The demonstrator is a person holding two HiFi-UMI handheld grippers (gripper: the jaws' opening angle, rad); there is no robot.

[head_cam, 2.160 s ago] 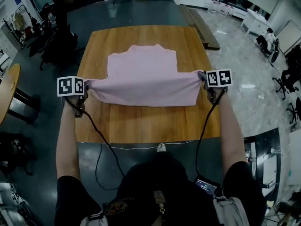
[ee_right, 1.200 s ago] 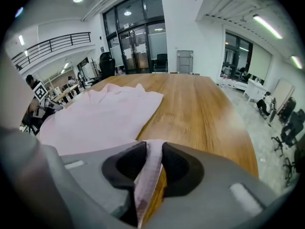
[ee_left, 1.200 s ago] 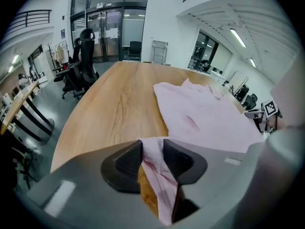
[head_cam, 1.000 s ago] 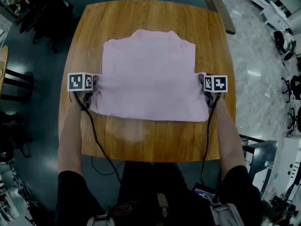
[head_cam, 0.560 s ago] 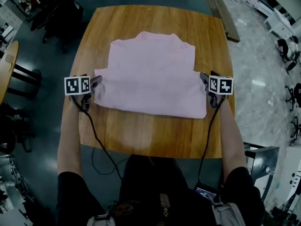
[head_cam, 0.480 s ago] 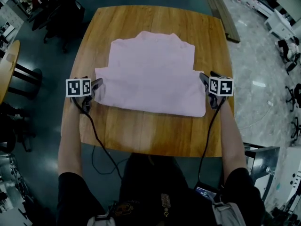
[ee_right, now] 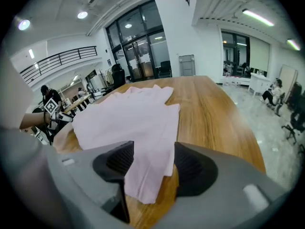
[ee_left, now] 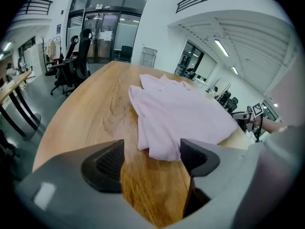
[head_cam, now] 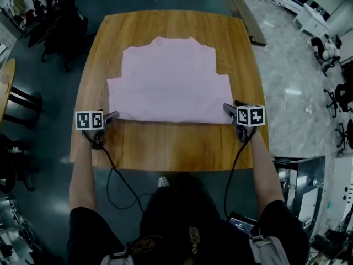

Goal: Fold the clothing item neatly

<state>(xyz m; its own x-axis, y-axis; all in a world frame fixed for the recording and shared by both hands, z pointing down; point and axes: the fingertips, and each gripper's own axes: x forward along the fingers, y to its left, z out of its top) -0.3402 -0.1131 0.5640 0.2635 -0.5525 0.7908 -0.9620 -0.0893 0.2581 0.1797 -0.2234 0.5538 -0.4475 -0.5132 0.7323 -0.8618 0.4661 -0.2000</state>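
Observation:
A pink garment (head_cam: 168, 84) lies flat on the wooden table (head_cam: 165, 148), folded once with its collar end at the far side. My left gripper (head_cam: 110, 117) sits at the near left corner of the cloth, jaws open. In the left gripper view, that corner of the garment (ee_left: 181, 113) reaches in between the spread jaws of the left gripper (ee_left: 150, 159) without being pinched. My right gripper (head_cam: 229, 111) is at the near right corner, also open. In the right gripper view, the garment (ee_right: 128, 118) runs loosely down the gap of the right gripper (ee_right: 152, 166).
Office chairs (head_cam: 60, 26) stand off the table's far left, with a round side table (head_cam: 5, 87) at the left. Long wooden boards (head_cam: 242, 10) lie on the floor at the far right. Each gripper's cable (head_cam: 118, 170) hangs over the table's near edge.
Both grippers let go of the garment's side edges and opened. They drew back toward me to the near corners. The garment settled flat on the table.

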